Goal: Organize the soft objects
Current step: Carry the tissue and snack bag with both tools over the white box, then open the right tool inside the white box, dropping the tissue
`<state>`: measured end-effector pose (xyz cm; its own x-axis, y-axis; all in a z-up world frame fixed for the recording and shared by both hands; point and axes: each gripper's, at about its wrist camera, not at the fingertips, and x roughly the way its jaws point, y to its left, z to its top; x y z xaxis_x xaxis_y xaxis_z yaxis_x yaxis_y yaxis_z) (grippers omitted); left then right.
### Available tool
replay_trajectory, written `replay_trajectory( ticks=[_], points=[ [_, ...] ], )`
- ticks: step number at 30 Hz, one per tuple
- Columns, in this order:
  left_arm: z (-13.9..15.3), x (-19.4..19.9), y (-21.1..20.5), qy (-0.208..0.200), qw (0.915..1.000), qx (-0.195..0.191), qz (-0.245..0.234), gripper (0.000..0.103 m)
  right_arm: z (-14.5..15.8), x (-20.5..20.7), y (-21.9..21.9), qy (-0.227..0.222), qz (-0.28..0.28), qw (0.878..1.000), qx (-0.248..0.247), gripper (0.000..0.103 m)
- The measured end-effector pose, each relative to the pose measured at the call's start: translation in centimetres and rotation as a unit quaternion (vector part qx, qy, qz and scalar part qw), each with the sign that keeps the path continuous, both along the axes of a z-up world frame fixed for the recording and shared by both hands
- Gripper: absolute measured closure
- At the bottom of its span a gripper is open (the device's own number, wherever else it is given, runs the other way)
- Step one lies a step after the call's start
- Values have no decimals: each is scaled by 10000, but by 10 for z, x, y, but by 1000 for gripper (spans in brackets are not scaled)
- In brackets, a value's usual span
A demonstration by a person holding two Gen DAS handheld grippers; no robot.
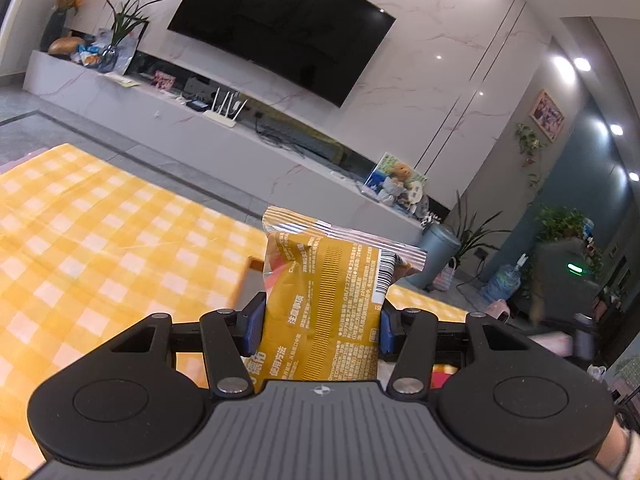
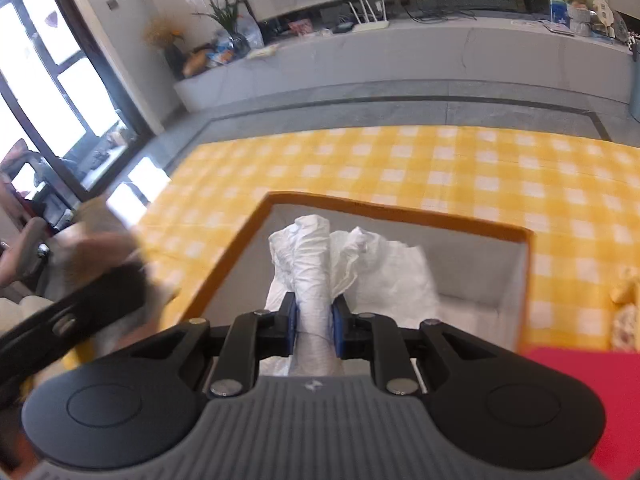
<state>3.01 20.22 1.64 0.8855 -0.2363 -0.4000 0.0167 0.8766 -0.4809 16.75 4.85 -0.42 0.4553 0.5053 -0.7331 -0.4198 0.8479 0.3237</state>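
My left gripper (image 1: 320, 324) is shut on a yellow-gold snack packet (image 1: 324, 280), held upright above the yellow checked cloth (image 1: 100, 232). Behind the packet a corner of the orange-rimmed box (image 1: 250, 270) shows. My right gripper (image 2: 314, 320) is shut on a crumpled white soft bundle (image 2: 310, 264), held over the open grey box with an orange rim (image 2: 400, 210). More white material (image 2: 396, 276) lies inside the box. The left gripper, blurred, shows at the left edge of the right wrist view (image 2: 80, 304).
The box stands on the yellow checked cloth (image 2: 440, 168). A red object (image 2: 600, 380) lies at the right front. Small yellowish items (image 2: 626, 304) sit at the right edge. A long TV bench (image 1: 240, 132) and a TV (image 1: 280, 28) stand beyond the cloth.
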Motion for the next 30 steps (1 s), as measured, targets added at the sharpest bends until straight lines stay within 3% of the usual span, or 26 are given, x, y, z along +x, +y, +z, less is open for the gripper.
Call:
replay_trajectory(
  ticks=[5,9,13,15,17,19,21,23,26,30],
  points=[
    [-5,-2,7,88,9999,-40,56,43,-25,33,26,480,-104,9985,247,87],
    [-5,-2,9,133,9998,68,119,43,-51,47,35,1246,-187,9890,777,87],
    [-5,-3,8,166,9997,120,118,42,-69,47,51,1097,-166,9938,18,87],
    [-4,-3,8,172,9997,126,120,42,-76,48,55,1197,-181,9926,-56,86],
    [-4,-3,9,183,9997,113,137,42,-80,48,58,1255,-117,9920,-122,82],
    [-4,-3,11,194,9996,110,150,42,-84,48,61,1278,-118,9914,-269,71],
    [-4,-4,11,168,9997,143,131,42,-79,44,61,1224,-83,9920,-311,51],
    [-2,-4,11,129,9998,143,112,42,-68,40,58,978,-35,9946,-354,49],
    [5,-7,12,2,9999,94,82,42,-46,25,47,414,170,9973,-585,34],
    [18,-12,7,-244,9996,92,55,42,-10,-2,16,-198,526,9969,-549,28]
  ],
)
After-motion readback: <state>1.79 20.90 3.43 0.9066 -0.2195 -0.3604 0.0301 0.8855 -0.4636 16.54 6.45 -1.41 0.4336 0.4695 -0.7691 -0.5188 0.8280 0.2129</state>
